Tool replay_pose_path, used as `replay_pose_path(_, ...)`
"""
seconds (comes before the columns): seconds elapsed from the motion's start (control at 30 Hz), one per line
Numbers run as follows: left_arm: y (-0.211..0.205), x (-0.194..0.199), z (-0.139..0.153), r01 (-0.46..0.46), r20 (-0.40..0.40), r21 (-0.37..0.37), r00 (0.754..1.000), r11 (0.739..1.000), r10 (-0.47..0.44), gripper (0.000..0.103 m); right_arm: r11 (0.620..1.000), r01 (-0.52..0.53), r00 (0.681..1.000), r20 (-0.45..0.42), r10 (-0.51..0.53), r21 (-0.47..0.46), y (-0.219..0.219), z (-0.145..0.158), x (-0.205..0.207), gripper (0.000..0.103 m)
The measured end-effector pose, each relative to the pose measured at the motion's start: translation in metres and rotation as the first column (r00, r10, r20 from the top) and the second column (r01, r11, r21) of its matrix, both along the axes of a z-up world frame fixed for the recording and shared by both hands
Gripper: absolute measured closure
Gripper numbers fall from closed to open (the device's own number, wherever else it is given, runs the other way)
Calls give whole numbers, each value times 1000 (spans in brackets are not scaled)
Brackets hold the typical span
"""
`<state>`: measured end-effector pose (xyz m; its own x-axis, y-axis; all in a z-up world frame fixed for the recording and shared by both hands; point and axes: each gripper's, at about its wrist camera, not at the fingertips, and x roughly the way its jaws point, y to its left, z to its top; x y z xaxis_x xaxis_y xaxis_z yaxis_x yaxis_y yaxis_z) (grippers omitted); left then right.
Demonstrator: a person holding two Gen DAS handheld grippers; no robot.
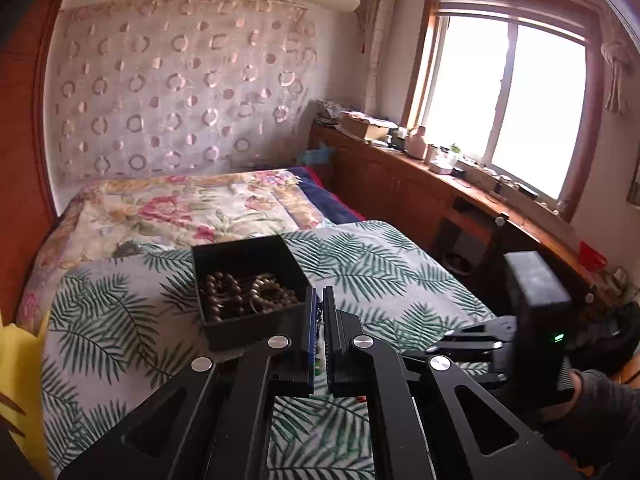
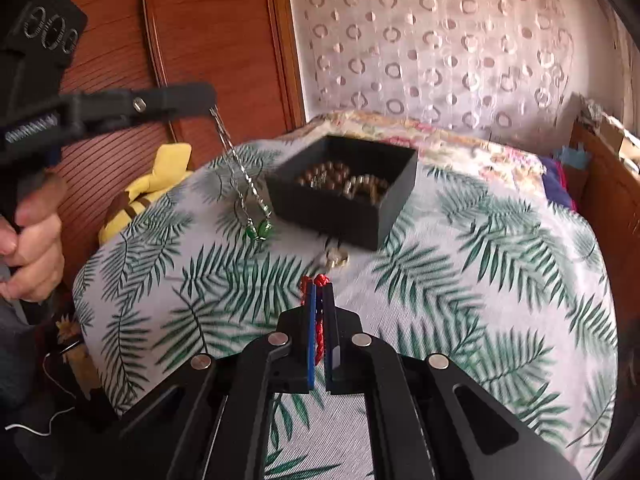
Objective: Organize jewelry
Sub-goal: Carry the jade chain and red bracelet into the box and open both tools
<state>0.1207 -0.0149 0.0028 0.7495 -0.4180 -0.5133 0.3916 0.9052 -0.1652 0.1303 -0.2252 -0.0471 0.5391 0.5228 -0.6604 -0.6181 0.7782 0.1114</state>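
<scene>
A black open box [image 1: 248,284] [image 2: 344,188] holding several brown bead bracelets sits on the palm-leaf bedspread. My left gripper [image 1: 319,300] [image 2: 208,100] is shut on a silver chain necklace [image 2: 236,164] with a green pendant [image 2: 260,230]; it hangs just left of the box. My right gripper [image 2: 320,292] [image 1: 460,340] is shut on a red cord [image 2: 319,332], low over the bed in front of the box. A small gold ring-like piece [image 2: 334,258] lies on the bed by the box's front corner.
A yellow plush toy [image 2: 156,184] [image 1: 20,364] lies at the bed's left edge by the wooden headboard [image 2: 188,40]. A floral quilt [image 1: 172,208] is beyond the box. A wooden cabinet ledge with clutter [image 1: 440,160] runs under the window on the right.
</scene>
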Motion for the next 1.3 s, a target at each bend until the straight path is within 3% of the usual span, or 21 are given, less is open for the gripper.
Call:
replay_pose_path(0.53,12,52,-5,-77,-12,79,997,994,78,100,1000,18,990,138,-17,-3,22,60,55,99)
replay_pose_path(1.13,16,118,-9,-135,-30,116,990,984,139,100,999,49,997,66,-47,-20,51,33,131,99)
replay_pose_path(1.23,14,124,-14,-140,-40,120,989,983,145,100,998,61,997,55,-59,-29,54,25,137,94)
replay_pose_path(1.27,14,125,-17,-149,-40,123,987,981,155,100,997,66,997,51,-64,-31,53,24,138,84)
replay_pose_path(1.3,15,124,-20,-153,-40,125,986,980,159,93,997,67,997,48,-65,-26,51,23,138,82)
